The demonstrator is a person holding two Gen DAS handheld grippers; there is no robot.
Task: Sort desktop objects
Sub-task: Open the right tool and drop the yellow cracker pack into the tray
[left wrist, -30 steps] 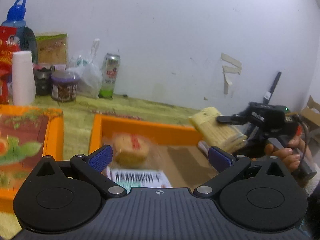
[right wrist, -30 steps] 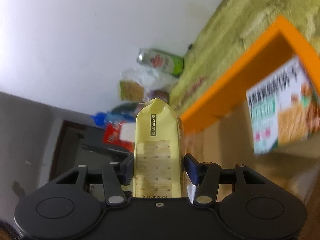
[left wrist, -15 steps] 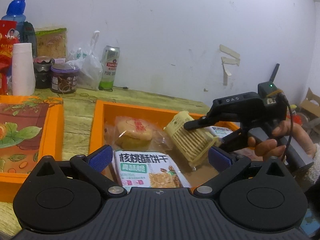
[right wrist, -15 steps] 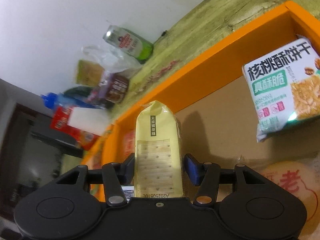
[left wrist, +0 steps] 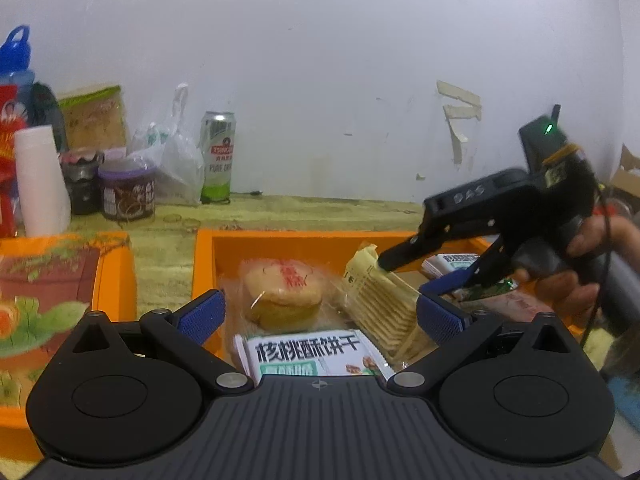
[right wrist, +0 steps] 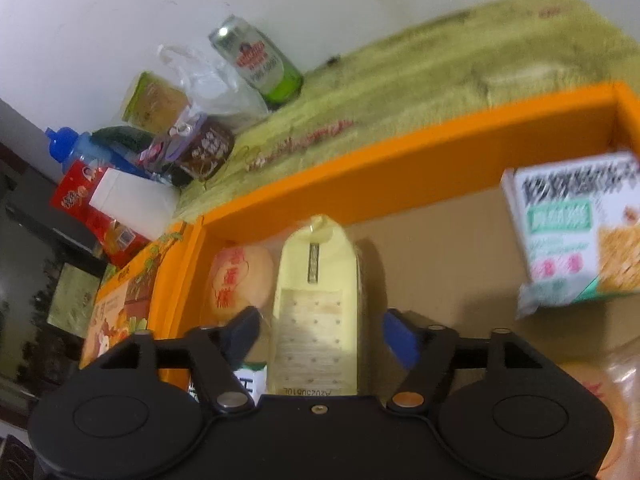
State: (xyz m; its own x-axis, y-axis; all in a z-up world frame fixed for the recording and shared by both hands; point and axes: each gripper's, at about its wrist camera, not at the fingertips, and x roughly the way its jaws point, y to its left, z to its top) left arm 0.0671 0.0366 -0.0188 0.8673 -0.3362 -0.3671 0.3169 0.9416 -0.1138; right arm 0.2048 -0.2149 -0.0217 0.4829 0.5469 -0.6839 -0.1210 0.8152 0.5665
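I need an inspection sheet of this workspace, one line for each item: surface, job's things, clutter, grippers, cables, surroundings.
Surface: green-yellow tabletop, worn.
Job's things: orange tray holds the yellow cracker pack, a wrapped round cake and green-white biscuit packs; a second orange box stands beside it.
Clutter: beer can, plastic bag, dark jars, white cup, blue bottle by the wall.
Grippers: right gripper has just been opening, its pads apart from the cracker pack between them; left gripper open, empty.
Cables: one thin cable on the right gripper.
Surroundings: white wall, marked.
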